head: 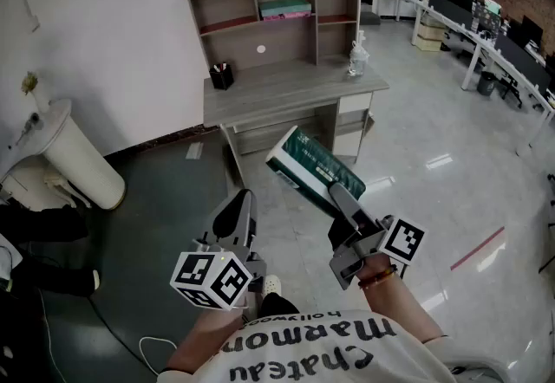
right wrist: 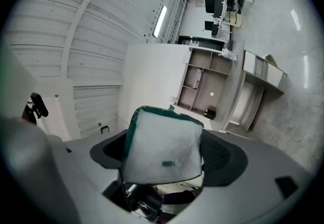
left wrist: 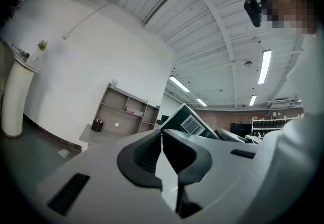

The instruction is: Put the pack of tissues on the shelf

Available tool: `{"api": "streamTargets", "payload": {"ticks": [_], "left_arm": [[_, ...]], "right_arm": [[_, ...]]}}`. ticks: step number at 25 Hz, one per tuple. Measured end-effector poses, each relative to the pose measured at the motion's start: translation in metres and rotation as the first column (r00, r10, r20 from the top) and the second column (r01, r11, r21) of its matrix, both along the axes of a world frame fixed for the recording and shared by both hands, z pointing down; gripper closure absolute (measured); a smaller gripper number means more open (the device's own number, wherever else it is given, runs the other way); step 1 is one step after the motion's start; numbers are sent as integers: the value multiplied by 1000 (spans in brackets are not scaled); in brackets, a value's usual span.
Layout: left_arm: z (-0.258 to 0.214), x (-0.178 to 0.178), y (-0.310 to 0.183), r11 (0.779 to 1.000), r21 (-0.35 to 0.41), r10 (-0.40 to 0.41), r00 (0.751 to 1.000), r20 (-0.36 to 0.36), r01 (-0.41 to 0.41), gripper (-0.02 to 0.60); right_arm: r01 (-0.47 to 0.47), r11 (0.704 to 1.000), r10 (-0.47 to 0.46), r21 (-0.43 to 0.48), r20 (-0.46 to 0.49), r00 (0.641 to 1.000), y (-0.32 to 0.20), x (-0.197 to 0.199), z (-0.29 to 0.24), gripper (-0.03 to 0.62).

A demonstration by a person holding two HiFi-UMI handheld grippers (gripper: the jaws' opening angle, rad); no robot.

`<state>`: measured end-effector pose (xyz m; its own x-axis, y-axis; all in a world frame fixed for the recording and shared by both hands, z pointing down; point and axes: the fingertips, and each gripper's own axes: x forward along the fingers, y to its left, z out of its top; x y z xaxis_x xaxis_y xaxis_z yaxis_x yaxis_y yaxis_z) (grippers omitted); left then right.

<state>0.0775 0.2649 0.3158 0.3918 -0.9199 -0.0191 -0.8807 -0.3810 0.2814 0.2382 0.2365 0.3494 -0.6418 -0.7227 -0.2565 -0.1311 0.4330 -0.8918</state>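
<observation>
The pack of tissues [head: 310, 167], green and white with a clear end, hangs in the air in front of me. My right gripper [head: 336, 194] is shut on its near end. In the right gripper view the pack [right wrist: 162, 144] fills the gap between the jaws of the right gripper [right wrist: 166, 153], and both pads press on its sides. My left gripper [head: 237, 206] is held beside it, lower left, shut and empty; its tips meet in the left gripper view [left wrist: 162, 137], where the pack [left wrist: 190, 122] shows beyond them. The shelf [head: 276, 19] stands on a desk [head: 290, 85] against the wall ahead.
A green and pink stack [head: 285, 8] lies in the shelf's upper middle bay. A black pen holder [head: 221, 75] and a clear bottle [head: 356, 56] stand on the desk. A white cylinder [head: 76, 154] leans at the left. Office desks [head: 490, 39] run along the right.
</observation>
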Motion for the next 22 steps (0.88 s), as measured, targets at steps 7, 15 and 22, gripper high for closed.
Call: {"api": "streamTargets", "payload": {"ticks": [7, 15, 22], "left_arm": [[-3, -17, -4, 1000, 3, -20, 1000, -7, 20, 561], [-10, -36, -30, 999, 18, -29, 999, -28, 29, 561], [-18, -67, -72, 999, 16, -39, 998, -54, 40, 561]], "right_arm": [[14, 1000, -14, -7, -12, 1000, -9, -16, -1, 154], [20, 1000, -20, -2, -10, 1000, -37, -32, -10, 155], [37, 998, -37, -43, 17, 999, -80, -60, -16, 155]]}}
